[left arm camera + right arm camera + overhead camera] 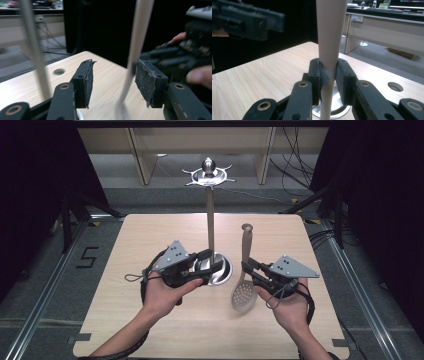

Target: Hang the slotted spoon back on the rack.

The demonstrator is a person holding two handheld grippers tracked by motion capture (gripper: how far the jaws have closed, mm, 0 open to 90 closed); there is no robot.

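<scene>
A beige slotted spoon [243, 295] hangs upright over the wooden table [150, 235], head down. My right gripper [247, 266] is shut on its handle [328, 47], the pads pressing from both sides. A metal stand with a round base [222, 272], a thin pole [210, 220] and a hooked top [209, 174] rises at the table's middle. My left gripper [212, 261] hovers by the base, open. In the left gripper view its pads [83, 82] stand apart, with the blurred spoon handle [136, 45] farther off between them and the pole [32, 50] to the left.
The right hand and its gripper [180, 57] are close on the right of the left gripper view. The table has a round hole [395, 86] near its edge. Pale desks [200, 145] and floor cables [295, 165] lie beyond the table; dark curtains flank both sides.
</scene>
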